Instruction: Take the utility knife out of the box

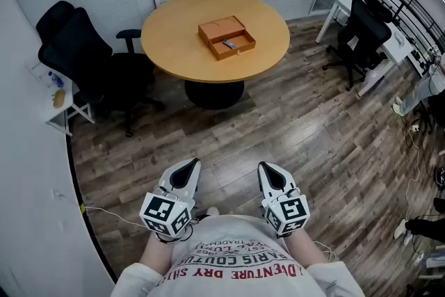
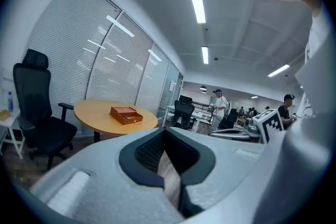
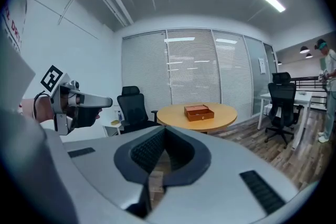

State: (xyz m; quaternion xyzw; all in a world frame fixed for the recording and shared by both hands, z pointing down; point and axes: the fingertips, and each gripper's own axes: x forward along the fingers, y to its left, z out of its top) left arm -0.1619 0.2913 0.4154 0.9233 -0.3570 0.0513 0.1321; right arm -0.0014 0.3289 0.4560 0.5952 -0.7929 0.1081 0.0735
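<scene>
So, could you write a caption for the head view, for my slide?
Left gripper and right gripper, both shut and empty, face the round table with the utility knife in an open box.

One table (image 1: 174,45). On it, near the middle, one box (image 1: 215,30), and in the box one knife (image 1: 229,44). Two chairs: a chair (image 1: 83,59) off the table's left edge, a chair (image 1: 361,35) off its right. One desk (image 1: 339,5). Two grippers: left gripper (image 1: 186,169), right gripper (image 1: 268,172).
</scene>
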